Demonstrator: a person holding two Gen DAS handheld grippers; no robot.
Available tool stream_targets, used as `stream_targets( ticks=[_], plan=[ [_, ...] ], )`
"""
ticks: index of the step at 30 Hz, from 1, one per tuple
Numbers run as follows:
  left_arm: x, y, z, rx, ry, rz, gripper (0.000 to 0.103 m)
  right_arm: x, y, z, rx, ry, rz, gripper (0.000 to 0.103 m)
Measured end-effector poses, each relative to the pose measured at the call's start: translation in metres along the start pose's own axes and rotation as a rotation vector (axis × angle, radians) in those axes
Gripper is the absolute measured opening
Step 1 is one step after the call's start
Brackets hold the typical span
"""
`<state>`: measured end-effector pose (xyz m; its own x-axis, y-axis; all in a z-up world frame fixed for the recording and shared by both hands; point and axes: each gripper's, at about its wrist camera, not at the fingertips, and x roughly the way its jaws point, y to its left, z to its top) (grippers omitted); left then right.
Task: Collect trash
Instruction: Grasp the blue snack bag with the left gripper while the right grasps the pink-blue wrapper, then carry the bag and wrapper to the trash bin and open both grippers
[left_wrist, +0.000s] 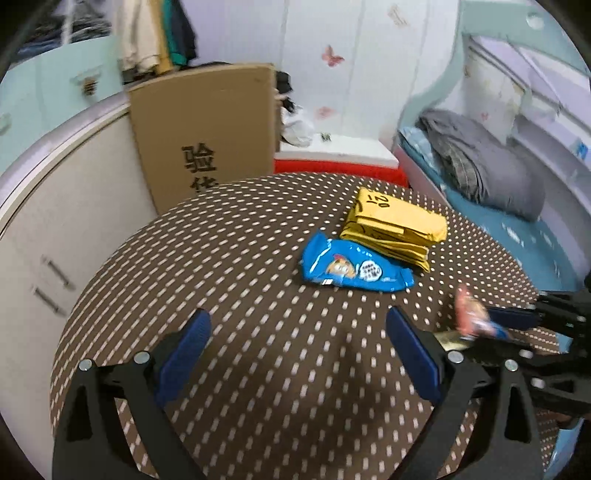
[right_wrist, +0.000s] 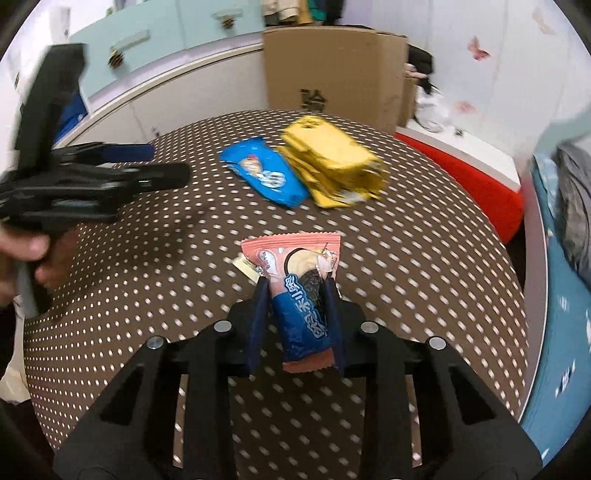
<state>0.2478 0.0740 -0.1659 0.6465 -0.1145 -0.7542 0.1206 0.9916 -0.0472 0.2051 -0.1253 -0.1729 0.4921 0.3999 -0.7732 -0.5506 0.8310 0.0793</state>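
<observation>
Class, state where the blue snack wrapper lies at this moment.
In the left wrist view the blue snack wrapper lies flat on the dotted tablecloth, right of centre, against the yellow packets.

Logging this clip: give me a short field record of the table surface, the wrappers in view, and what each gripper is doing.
surface: round table, brown cloth with pale dots
right gripper: shut on pink-and-blue cookie wrapper
left gripper: open, nothing between the pads
on table: blue snack wrapper, beside yellow packets
also: small cream scrap beside the held wrapper
</observation>
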Motion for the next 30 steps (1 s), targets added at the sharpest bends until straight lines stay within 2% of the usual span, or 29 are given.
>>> stream_targets(
  ticks=[4,7,8,9,10,12,15,30],
  plan=[
    [0.032,-0.010,0.026,0.059,0.024,-0.005,0.094,-0.007,-0.014,-0.009,0.038,-0.007,-0.022,0.030],
    [0.054,-0.017,0.039,0.098,0.043,-0.040,0.093,-0.011,-0.021,-0.014,0.063,-0.012,-0.024,0.030],
    [0.059,-0.018,0.040,0.098,0.051,-0.053,0.089,-0.011,-0.021,-0.015,0.068,-0.016,-0.024,0.030],
    [0.063,-0.018,0.039,0.093,0.063,-0.074,0.067,-0.012,-0.022,-0.016,0.072,-0.019,-0.024,0.030],
    [0.065,-0.018,0.038,0.094,0.069,-0.083,0.065,-0.015,-0.023,-0.017,0.078,-0.024,-0.023,0.030],
    [0.063,-0.023,0.034,0.113,0.062,-0.095,0.035,-0.018,-0.025,-0.018,0.093,-0.033,-0.017,0.030],
    [0.057,-0.025,0.025,0.098,0.064,-0.125,0.027,-0.021,-0.032,-0.021,0.111,-0.037,-0.012,0.030],
    [-0.015,-0.006,-0.035,-0.013,-0.005,-0.175,0.015,-0.056,-0.038,-0.039,0.193,-0.097,0.001,0.030]
  ],
)
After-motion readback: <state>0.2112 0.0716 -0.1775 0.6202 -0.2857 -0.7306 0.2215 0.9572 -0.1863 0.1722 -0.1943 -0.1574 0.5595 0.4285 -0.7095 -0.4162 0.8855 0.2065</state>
